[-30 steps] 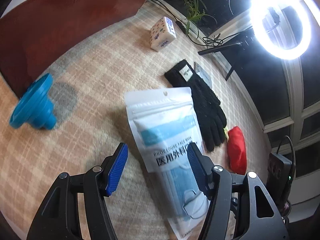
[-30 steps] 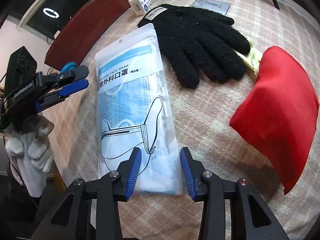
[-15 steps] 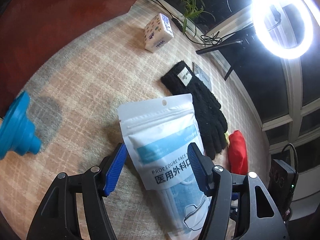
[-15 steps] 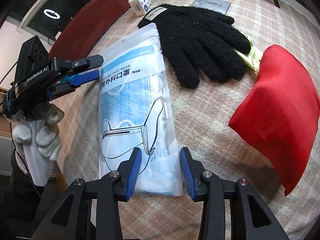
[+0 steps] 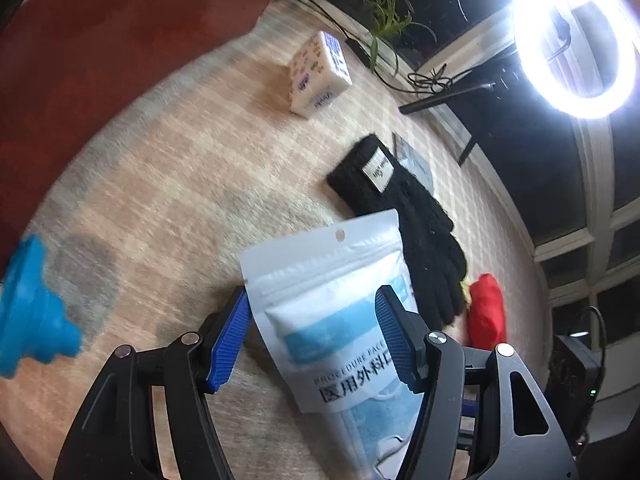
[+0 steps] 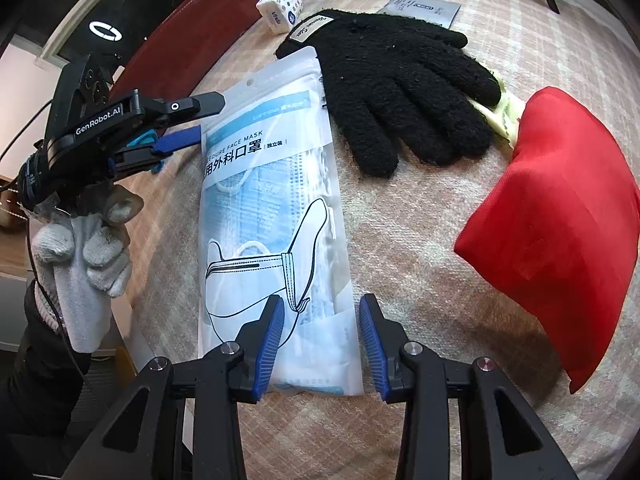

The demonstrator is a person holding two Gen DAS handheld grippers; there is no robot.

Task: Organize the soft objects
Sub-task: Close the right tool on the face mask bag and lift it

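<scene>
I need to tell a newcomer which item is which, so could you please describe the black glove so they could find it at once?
Start at the checked tablecloth and find the long clear pack of face masks in its middle. The black glove lies flat just beyond the pack's far corner, its fingertips toward the red pouch. It is the only fuzzy black knit thing there, with a pale label on its cuff.

In the right wrist view, the mask packet (image 6: 276, 216) lies on the cloth (image 6: 420, 280), the glove (image 6: 396, 80) right of it, the pouch (image 6: 560, 224) farther right.

Face-mask packet (image 6: 276, 216) flat; black glove (image 6: 396, 84) beside, red pouch (image 6: 560, 220) near
</scene>
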